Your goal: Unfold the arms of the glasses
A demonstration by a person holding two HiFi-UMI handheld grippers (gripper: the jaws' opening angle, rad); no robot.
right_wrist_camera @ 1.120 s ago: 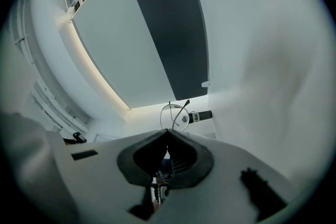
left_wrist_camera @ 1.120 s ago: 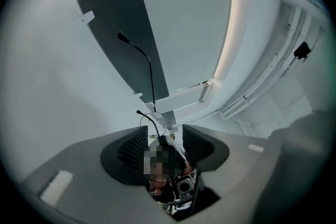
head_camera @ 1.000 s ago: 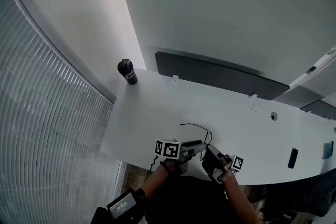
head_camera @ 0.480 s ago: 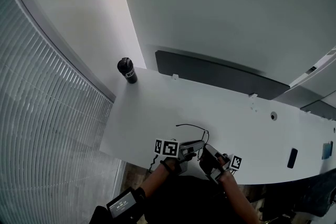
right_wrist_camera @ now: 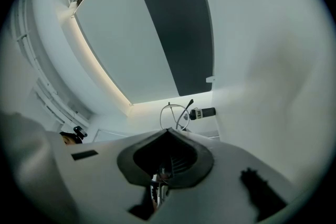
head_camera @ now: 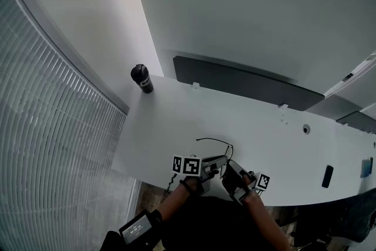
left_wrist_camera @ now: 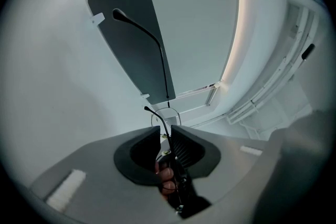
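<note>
Thin black-framed glasses (head_camera: pixel 225 153) are held above the white table's (head_camera: pixel 176 120) front edge, between my two grippers. One unfolded arm (head_camera: pixel 210 140) sticks out to the left. My right gripper (head_camera: pixel 230 166) is shut on the frame; a lens rim (right_wrist_camera: pixel 172 114) pokes out past its tips (right_wrist_camera: pixel 168 131). My left gripper (head_camera: pixel 218 163) comes in from the left, and its jaws (left_wrist_camera: pixel 168 127) are closing. A narrow gap still shows, with the folded arm (left_wrist_camera: pixel 164 131) running through it. The long unfolded arm (left_wrist_camera: pixel 152 39) rises ahead in the left gripper view.
A black bottle (head_camera: pixel 142 79) stands at the table's far left corner and shows as well in the right gripper view (right_wrist_camera: pixel 202 112). A dark panel (head_camera: pixel 247 85) runs along the back edge. A small black flat object (head_camera: pixel 328 177) lies at the right. Window blinds (head_camera: pixel 53 144) fill the left.
The glasses and both grippers have drifted slightly left. The left gripper's jaws have narrowed round the frame.
</note>
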